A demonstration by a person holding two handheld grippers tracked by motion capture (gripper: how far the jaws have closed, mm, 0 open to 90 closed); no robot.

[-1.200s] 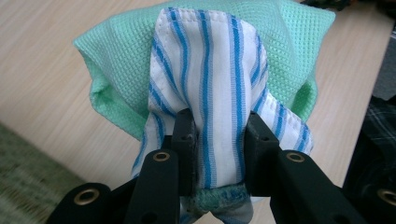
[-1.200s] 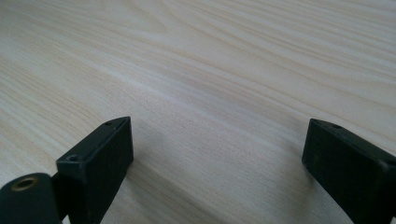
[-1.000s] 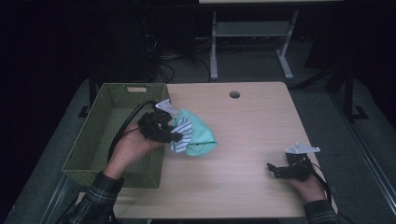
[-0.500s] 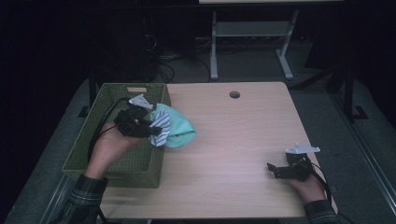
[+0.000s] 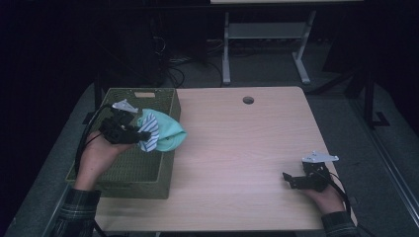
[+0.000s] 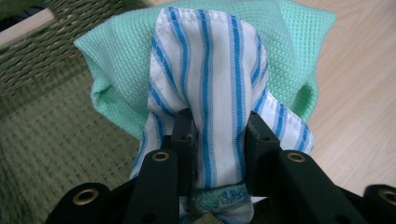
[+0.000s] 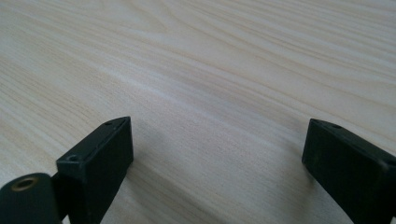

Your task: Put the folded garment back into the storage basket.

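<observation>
Here we see the left gripper [image 5: 141, 136] with its jaws clamped on a bundle of cloths: a white cloth with blue stripes [image 6: 205, 88] sits pinched directly between the two black jaws, and a mint-green waffle cloth [image 6: 289, 42] is wrapped around and behind it. In the left gripper view the striped cloth bulges up out of the narrow gap, so the jaws stand only partly closed, pressed against the fabric on both sides. From the high view we find the bundle held in the air over the right rim of the green woven basket [image 5: 123, 170], partly above the basket's inside and partly above the wooden table [image 5: 247, 148]. The basket stands at the table's left edge, hanging off it somewhat.

Over at the table's near right corner, we see the right gripper [image 5: 289, 180] resting low in the person's hand, well apart from the cloths. In the right gripper view its jaws stand wide apart with bare tabletop [image 7: 210, 70] between them, gripping nothing.
</observation>
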